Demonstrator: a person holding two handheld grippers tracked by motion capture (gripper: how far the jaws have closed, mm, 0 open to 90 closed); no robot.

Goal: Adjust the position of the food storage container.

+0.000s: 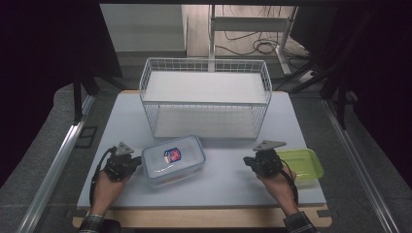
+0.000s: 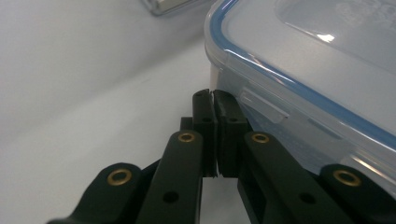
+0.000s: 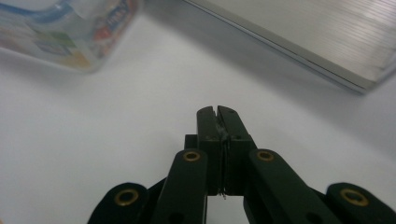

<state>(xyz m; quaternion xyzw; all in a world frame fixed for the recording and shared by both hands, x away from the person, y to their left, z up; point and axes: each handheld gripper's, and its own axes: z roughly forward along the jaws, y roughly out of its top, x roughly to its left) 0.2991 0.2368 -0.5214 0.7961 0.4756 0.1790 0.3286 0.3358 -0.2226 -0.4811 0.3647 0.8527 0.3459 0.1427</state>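
Up close, clenched left gripper [image 2: 213, 95] nudges the container [image 2: 308, 60]; right gripper [image 3: 217, 112] clenched, empty

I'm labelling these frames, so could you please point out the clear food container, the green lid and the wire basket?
clear food container [image 1: 173, 159]: high view, middle of its blue-rimmed lid.
green lid [image 1: 305, 163]: high view, its flat top.
wire basket [image 1: 204, 102]: high view, front top rim.

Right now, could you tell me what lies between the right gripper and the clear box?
Bare table top, by the high view, between the right gripper and clear box.
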